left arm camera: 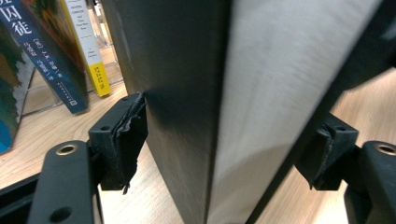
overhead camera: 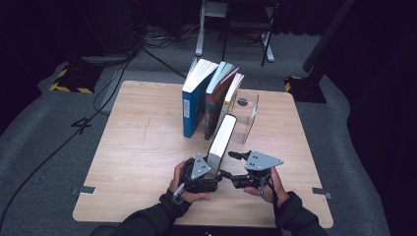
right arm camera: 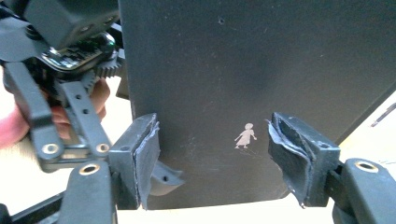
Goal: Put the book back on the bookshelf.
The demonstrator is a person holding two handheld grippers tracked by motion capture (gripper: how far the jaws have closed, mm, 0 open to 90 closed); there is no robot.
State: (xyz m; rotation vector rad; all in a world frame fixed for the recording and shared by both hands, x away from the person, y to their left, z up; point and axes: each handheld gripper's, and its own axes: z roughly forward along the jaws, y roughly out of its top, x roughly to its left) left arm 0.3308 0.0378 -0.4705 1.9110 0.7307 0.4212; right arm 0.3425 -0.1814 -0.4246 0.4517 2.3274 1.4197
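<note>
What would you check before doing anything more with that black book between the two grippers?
1. Black book standing on its edge on the table: ok.
2. Left gripper astride the book: ok, one pad touches the cover; the other side stands clear.
3. Right gripper gripping: not ok, its pads stand apart in front of the cover.
4. Row of upright books steady: ok, leaning against the clear stand.
5. Room for the black book in that row: cannot tell.
</note>
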